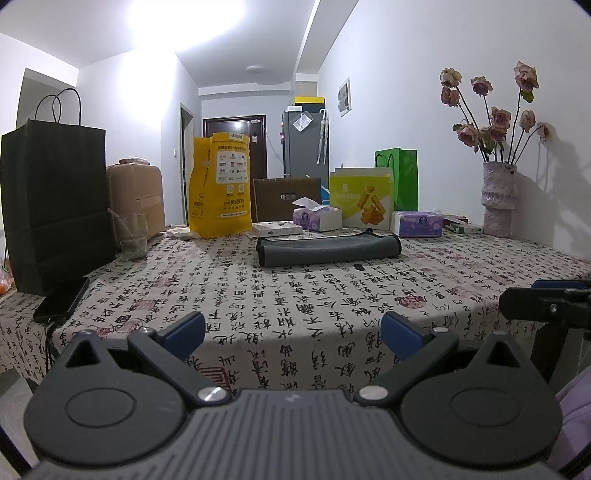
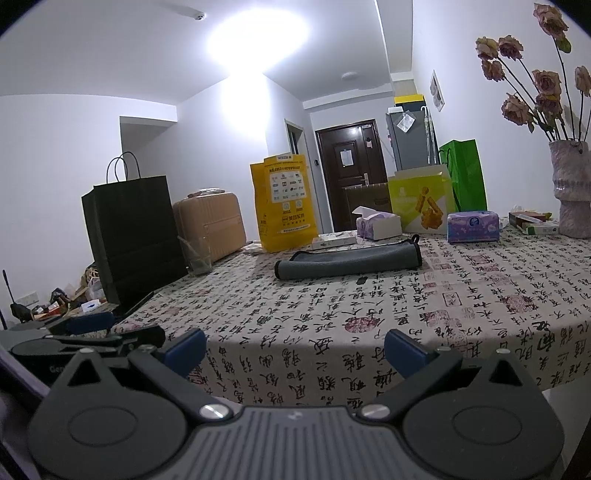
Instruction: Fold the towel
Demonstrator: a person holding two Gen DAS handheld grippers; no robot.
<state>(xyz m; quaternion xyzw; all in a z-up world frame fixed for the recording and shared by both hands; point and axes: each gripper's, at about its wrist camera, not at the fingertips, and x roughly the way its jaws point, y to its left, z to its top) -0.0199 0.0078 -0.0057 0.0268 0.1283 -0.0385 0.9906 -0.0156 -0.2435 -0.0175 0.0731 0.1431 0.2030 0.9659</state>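
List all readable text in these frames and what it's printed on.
"美团买药": yellow bag, large print low on its front, reversed in the right wrist view; the finer rows are too small.
Tablecloth: brush-style Chinese characters and red seals, upside down here, not reliably readable.
Green snack box, tissue packs, door notice: print too small or blurred.
Grey towel: no text visible.

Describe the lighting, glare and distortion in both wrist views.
Left wrist view: the ceiling light blows out white, the vase of dried roses throws a shadow on the wall, and the table edge bows from fisheye. Right wrist view: the same glare, dark vignette corners, and the grey towel stays reasonably sharp while the open right gripper looks soft.
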